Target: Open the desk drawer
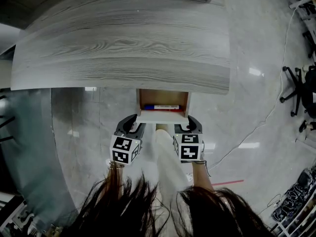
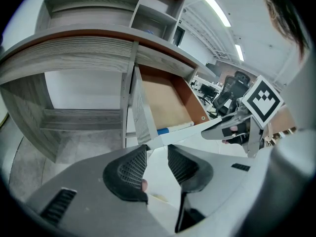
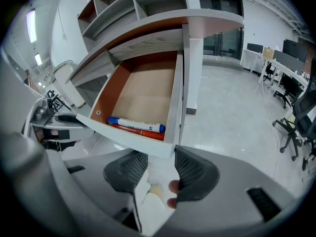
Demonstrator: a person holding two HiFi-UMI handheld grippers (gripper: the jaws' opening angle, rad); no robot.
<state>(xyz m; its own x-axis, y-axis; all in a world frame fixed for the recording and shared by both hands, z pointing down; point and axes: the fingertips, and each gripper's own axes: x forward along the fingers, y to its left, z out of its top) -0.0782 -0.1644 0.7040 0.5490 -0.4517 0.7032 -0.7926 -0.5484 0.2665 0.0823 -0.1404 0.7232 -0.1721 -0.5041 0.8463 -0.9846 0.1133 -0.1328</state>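
The desk drawer (image 1: 163, 114) stands pulled out from under the grey wood desk top (image 1: 123, 43). Inside it lie a blue-capped white marker (image 3: 136, 125) and a red marker (image 3: 138, 132). My left gripper (image 1: 129, 123) sits at the drawer front's left corner and my right gripper (image 1: 193, 124) at its right corner. In the left gripper view the jaws of the left gripper (image 2: 157, 154) are parted just below the front panel's corner (image 2: 148, 142). In the right gripper view the right gripper (image 3: 161, 159) is open too, with the panel's lower corner (image 3: 168, 149) at the gap.
Desk shelves (image 2: 98, 4) rise above the top. A side panel (image 3: 192, 73) of the desk runs down beside the drawer. An office chair (image 1: 296, 88) and a floor cable (image 1: 256, 127) are to the right. The person's light trousers (image 1: 165, 162) hang below the drawer.
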